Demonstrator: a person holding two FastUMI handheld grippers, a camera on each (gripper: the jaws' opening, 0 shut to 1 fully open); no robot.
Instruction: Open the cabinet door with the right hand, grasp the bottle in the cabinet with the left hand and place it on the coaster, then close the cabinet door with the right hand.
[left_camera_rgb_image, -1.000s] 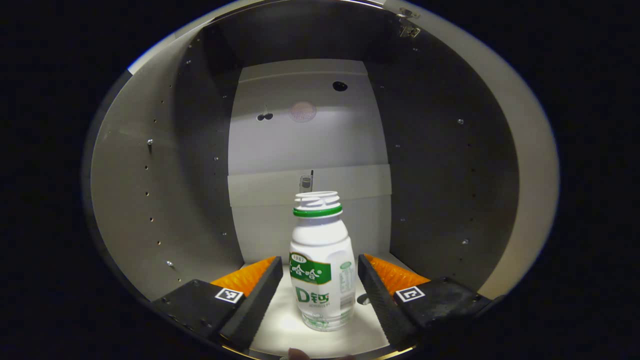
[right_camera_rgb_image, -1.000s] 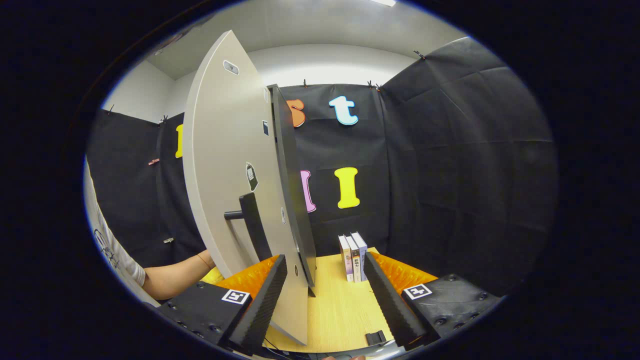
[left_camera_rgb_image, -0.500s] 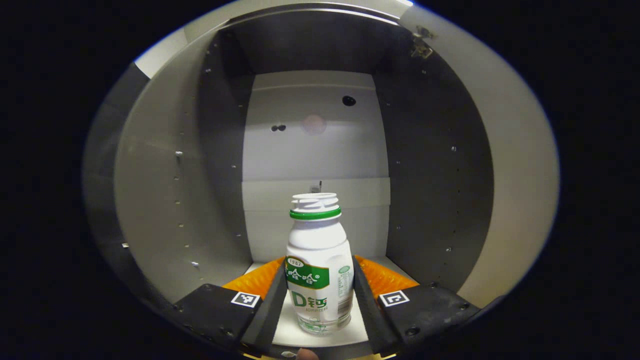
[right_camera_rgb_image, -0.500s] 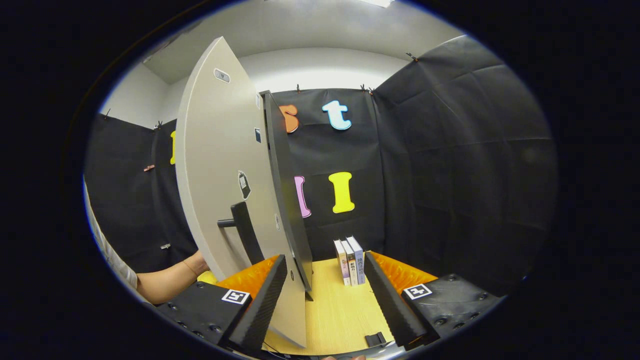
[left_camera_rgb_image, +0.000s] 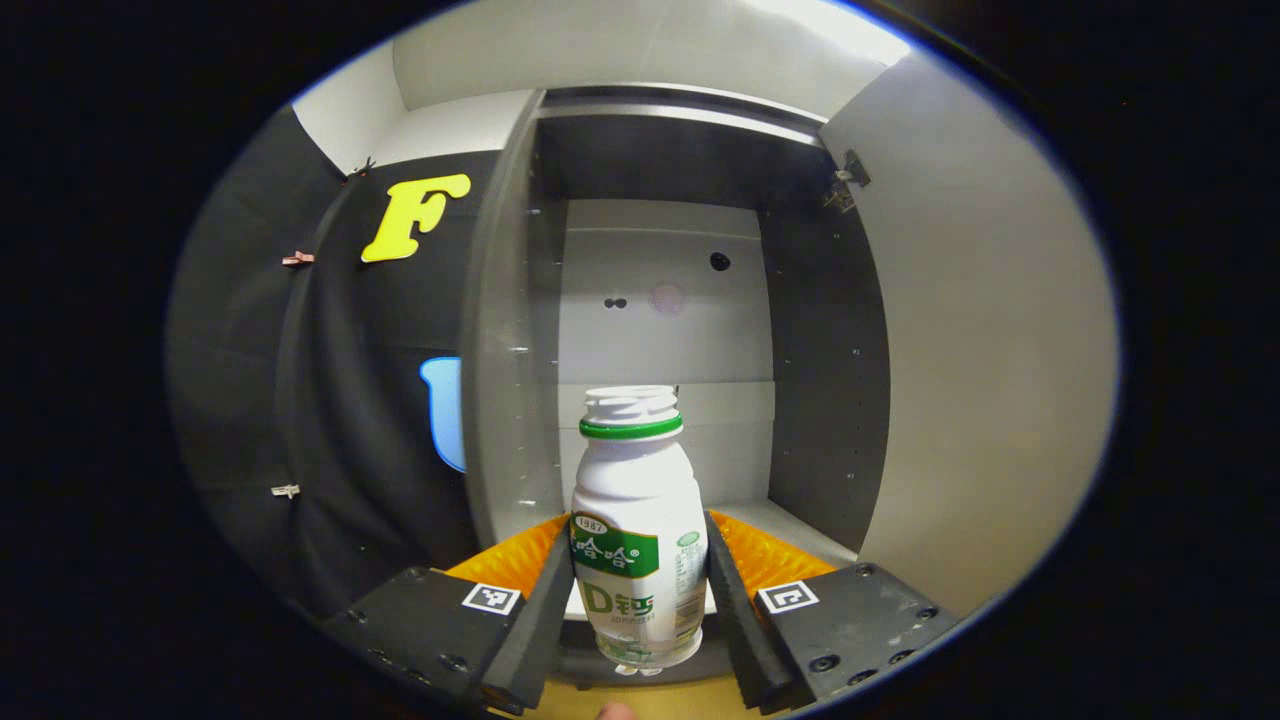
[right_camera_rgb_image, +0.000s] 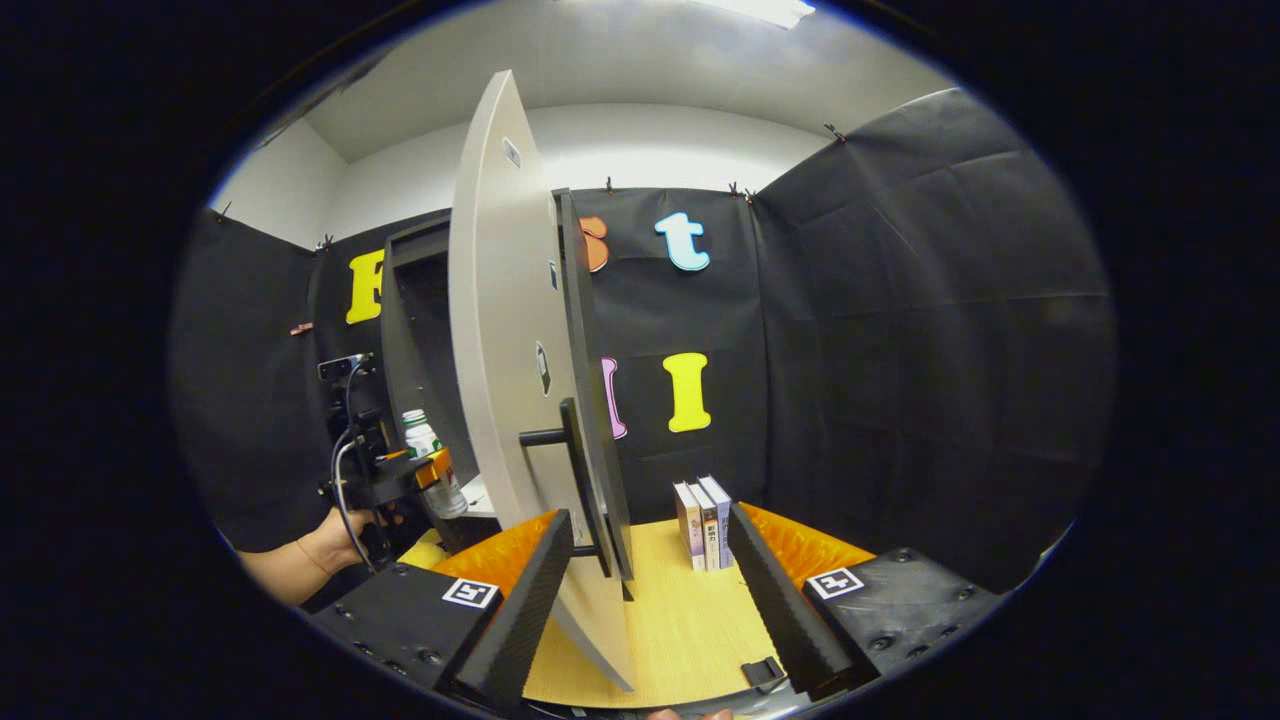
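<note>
Grey cabinet door (right_camera_rgb_image: 510, 330) stands between books (right_camera_rgb_image: 703, 520) and left gripper (left_camera_rgb_image: 638, 590), clamped on bottle (left_camera_rgb_image: 635, 530).

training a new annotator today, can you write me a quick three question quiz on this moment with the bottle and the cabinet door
1. True or false: the left hand-held gripper has both fingers pressed on the bottle.
2. Multiple choice: the cabinet door is (A) shut, (B) swung open, (C) taken off its hinges.
3. Fill in: in the right gripper view, the things standing upright on the wooden table beyond the right hand-held gripper are three ____.

Key: 1 true; 2 B; 3 books.
</note>
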